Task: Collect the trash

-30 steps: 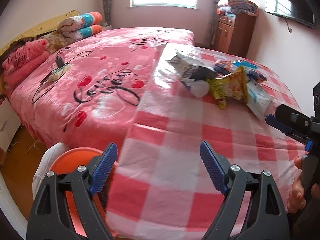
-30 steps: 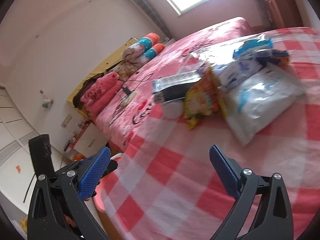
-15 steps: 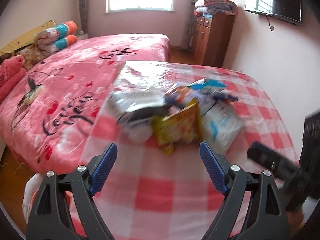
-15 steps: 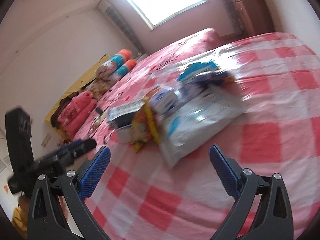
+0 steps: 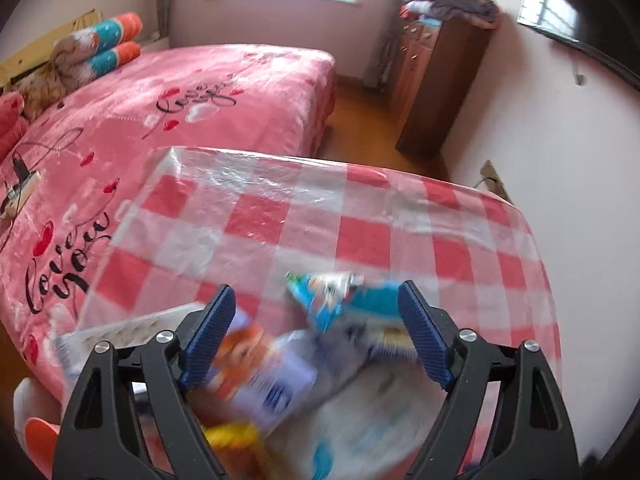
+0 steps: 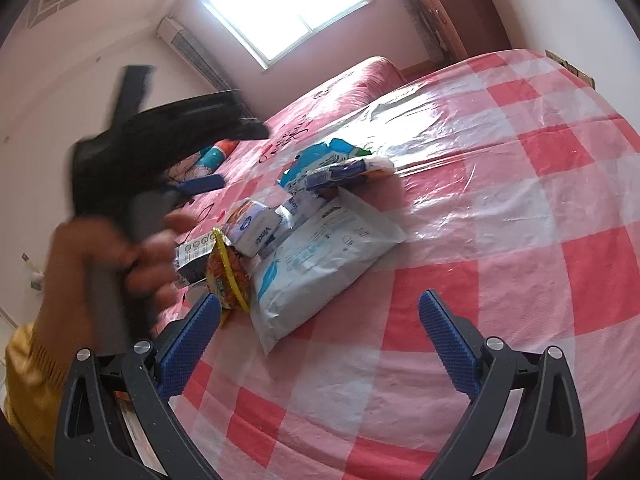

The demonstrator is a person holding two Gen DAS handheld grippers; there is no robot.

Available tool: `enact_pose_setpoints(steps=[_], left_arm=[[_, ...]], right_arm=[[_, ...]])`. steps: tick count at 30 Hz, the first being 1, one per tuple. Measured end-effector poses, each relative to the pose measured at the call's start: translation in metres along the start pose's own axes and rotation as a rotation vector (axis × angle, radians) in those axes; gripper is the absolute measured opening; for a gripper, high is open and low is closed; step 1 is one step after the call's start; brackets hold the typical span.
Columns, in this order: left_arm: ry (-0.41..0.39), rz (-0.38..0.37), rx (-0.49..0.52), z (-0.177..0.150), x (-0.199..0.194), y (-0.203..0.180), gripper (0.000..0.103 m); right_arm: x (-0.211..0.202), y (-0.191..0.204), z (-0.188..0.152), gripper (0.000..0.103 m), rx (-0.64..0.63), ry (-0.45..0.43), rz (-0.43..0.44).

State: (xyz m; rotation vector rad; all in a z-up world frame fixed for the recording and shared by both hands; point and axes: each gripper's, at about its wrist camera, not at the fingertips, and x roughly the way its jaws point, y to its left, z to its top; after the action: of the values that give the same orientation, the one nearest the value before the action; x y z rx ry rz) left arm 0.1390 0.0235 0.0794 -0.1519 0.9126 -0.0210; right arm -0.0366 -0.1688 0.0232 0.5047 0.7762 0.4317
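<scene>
A heap of trash lies on the red-and-white checked table [image 6: 520,200]: a big white wipes pack [image 6: 320,256], a yellow-orange snack bag [image 6: 228,276], a white tissue pack [image 6: 256,228] and a blue wrapper [image 6: 320,160]. My left gripper [image 5: 316,320] hovers right over the heap, its jaws closing. The blurred tissue pack [image 5: 268,376] and blue wrapper [image 5: 332,300] lie between the fingers, and the pads touch neither. In the right wrist view the left gripper [image 6: 200,184] shows at the heap's left, held by a hand [image 6: 132,256]. My right gripper [image 6: 320,320] stands open just short of the white pack, holding nothing.
A pink bed [image 5: 180,92] runs along the table's left side. A wooden cabinet [image 5: 432,80] stands against the far wall. An orange bin with a white liner [image 5: 38,436] peeks out at the lower left. A yellow sleeve [image 6: 28,380] is at the left edge.
The left gripper swung from the table's near corner to right over the trash heap, and its jaws narrowed slightly. The right gripper drew closer to the heap; the left gripper now fills its left side.
</scene>
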Motion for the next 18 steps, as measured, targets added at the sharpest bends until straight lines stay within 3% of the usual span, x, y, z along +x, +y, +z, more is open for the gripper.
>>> enact_pose_setpoints(steps=[6, 9, 18], left_arm=[[0.087, 0.066, -0.003, 0.013, 0.052, -0.014, 0.052], [0.136, 0.052, -0.013, 0.008, 0.07, -0.013, 0.045], [0.129, 0.0, 0.097, -0.032, 0.045, -0.031, 0.043]], right_arm=[[-0.013, -0.004, 0.007, 0.098, -0.014, -0.044, -0.012], [-0.017, -0.008, 0.01, 0.098, -0.017, -0.062, -0.039], [-0.039, -0.034, 0.024, 0.098, 0.036, -0.148, -0.127]])
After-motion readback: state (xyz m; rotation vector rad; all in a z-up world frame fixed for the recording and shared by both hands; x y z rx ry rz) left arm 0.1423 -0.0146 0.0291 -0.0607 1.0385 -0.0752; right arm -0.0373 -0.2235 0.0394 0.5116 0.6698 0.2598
